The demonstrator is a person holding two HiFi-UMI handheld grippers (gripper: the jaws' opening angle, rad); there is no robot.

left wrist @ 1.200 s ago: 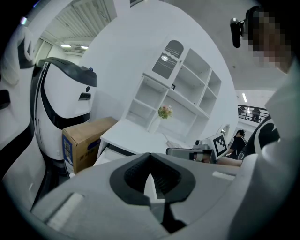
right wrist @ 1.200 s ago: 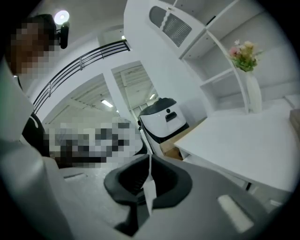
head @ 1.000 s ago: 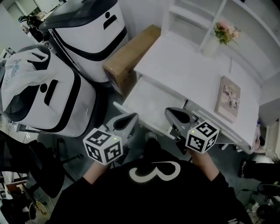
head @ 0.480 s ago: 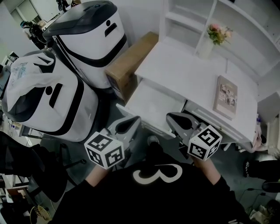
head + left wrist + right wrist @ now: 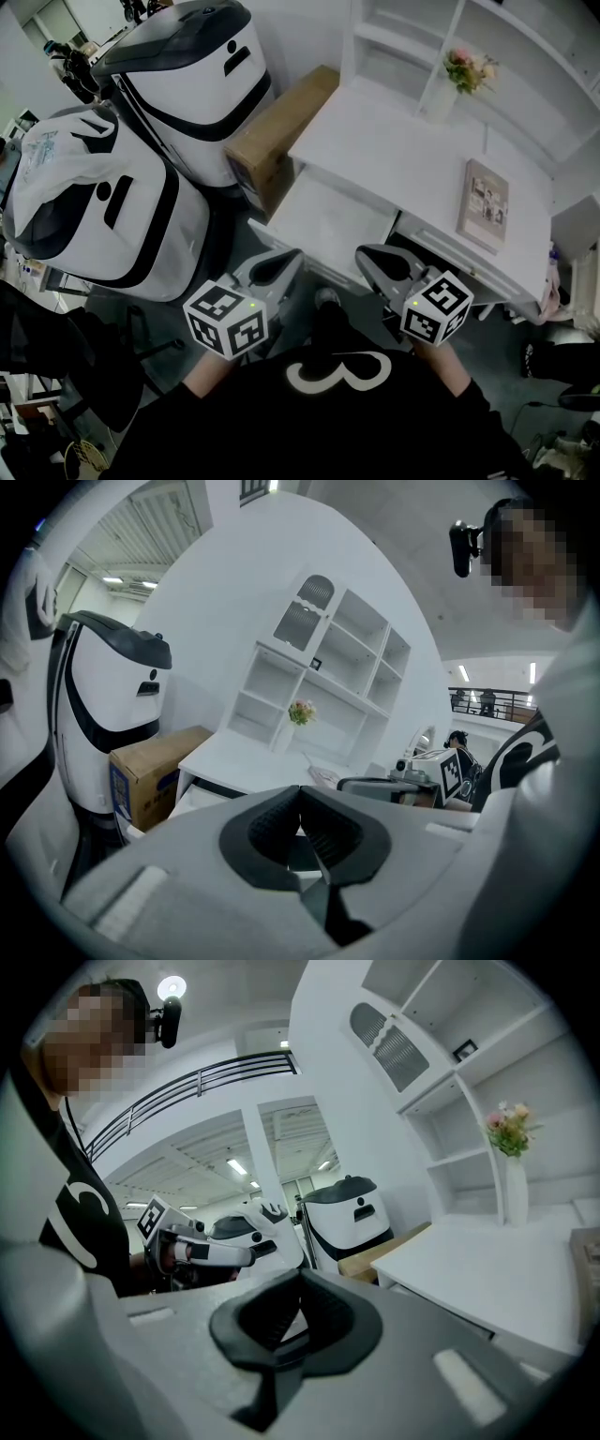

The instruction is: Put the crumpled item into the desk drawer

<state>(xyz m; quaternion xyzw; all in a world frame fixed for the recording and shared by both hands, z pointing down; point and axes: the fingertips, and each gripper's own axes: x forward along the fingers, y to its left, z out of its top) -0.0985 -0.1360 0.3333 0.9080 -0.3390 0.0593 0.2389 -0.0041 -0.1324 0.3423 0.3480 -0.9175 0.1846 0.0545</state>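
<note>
Left tool (image 5: 282, 262) and right tool (image 5: 369, 254) are both hanging clenched on nothing, close to the person's chest, probably because nothing is being carried. Drawer (image 5: 323, 221) is standing open under the table (image 5: 398, 150), ready for loading; crumpled item is showing in no view

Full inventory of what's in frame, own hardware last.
desk: one, white, centre-right
drawer: one, white, pulled out at the desk's front
shelf unit: one, white, at the desk's back
vase of flowers: one, pink and white, by the shelves
book: one, beige, flat on the desk
cardboard box: one, brown, beside the desk
far machine: one, white and black, upper left
near machine: one, white and black, left
plastic bag: one, white, on the near machine
crumpled item: none visible
shirt: one, black, bottom
left tongs: grey, shut, empty
right tongs: grey, shut, empty
</note>
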